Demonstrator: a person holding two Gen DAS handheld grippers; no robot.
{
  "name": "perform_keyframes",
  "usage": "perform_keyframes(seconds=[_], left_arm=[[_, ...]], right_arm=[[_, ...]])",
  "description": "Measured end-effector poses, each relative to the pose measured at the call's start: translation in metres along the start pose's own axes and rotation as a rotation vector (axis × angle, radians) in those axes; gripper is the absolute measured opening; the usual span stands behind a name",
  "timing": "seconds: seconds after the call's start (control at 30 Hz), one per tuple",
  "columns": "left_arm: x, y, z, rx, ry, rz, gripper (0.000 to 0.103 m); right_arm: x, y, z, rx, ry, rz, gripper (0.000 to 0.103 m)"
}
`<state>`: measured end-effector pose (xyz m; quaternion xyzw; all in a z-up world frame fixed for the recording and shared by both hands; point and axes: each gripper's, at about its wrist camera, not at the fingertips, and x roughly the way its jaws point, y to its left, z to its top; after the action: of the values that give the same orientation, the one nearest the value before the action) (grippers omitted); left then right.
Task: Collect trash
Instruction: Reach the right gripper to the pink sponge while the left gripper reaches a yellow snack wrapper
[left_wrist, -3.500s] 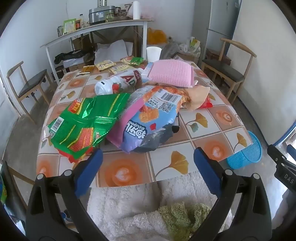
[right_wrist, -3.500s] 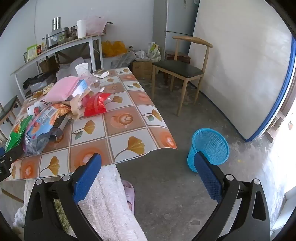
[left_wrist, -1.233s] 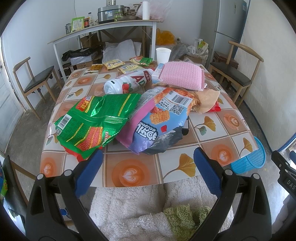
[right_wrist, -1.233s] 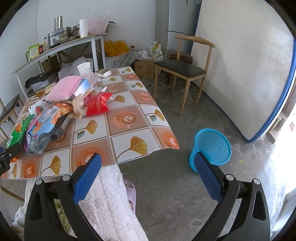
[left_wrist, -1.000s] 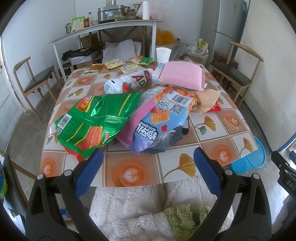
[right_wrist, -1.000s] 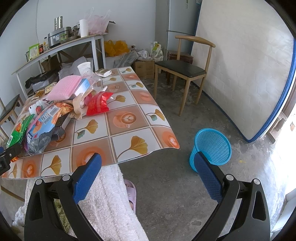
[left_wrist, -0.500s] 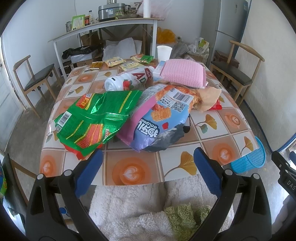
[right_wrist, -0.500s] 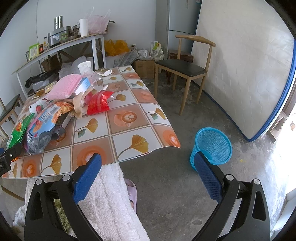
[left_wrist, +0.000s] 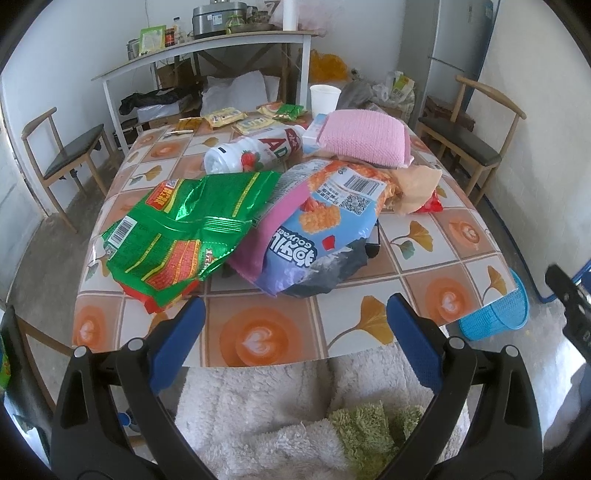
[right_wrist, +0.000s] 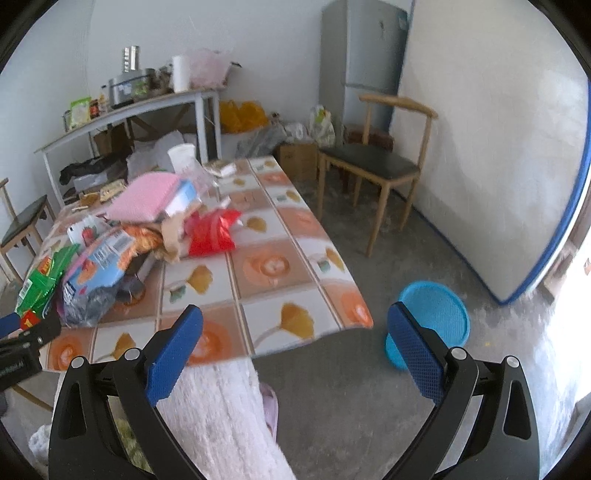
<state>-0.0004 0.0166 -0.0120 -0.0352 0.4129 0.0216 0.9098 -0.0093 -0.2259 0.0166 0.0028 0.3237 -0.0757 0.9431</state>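
L gripper (left_wrist: 291, 325): jaws spread wide, nothing held; hangs at near edge of the tiled-pattern table (left_wrist: 258, 343).
R gripper (right_wrist: 295, 332): also spread, empty; off table's right corner.
Nearest trash: crinkled green foil snack bag (left_wrist: 177, 232), just ahead-left of L gripper, long axis running away and right; L is the nearer arm.
Beside it: blue-pink snack bag (left_wrist: 317, 229), overlapping the green one's right edge.
Bin: round blue mesh plastic basket (right_wrist: 432, 317) on floor off table's right corner, nearer R gripper; looks empty.
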Motion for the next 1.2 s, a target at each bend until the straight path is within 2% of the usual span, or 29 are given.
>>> perform_keyframes(seconds=[0.17,0.3,0.47,0.77,0.93,1.03,1.2], left_arm=[[-0.008,0.016,0.001,-0.039,-0.064,-0.04,0.094],[-0.012,0.034,0.004,-0.085,-0.12,-0.083,0.094],[-0.013,0.046,0.012,-0.082,-0.174,-0.128,0.094],[-0.013,0.062,0.038,-0.08,-0.301,-0.288,0.094],[-0.004,0.073,0.055,-0.077,-0.313,-0.33,0.094],[0.001,0.081,0.066,-0.091,-0.312,-0.328,0.094],[0.012,0.09,0.082,-0.121,-0.301,-0.306,0.094]], right_arm=[[0.005,0.027,0.018,-0.087,-0.038,0.059,0.097],[0.005,0.053,0.035,-0.126,-0.09,0.164,0.097],[0.005,0.076,0.054,-0.119,-0.123,0.287,0.097],[0.012,0.08,0.089,-0.054,-0.123,0.316,0.097],[0.028,0.07,0.095,-0.006,-0.079,0.321,0.097],[0.044,0.063,0.096,0.031,-0.023,0.331,0.097],[0.069,0.055,0.102,0.108,0.06,0.391,0.09]])
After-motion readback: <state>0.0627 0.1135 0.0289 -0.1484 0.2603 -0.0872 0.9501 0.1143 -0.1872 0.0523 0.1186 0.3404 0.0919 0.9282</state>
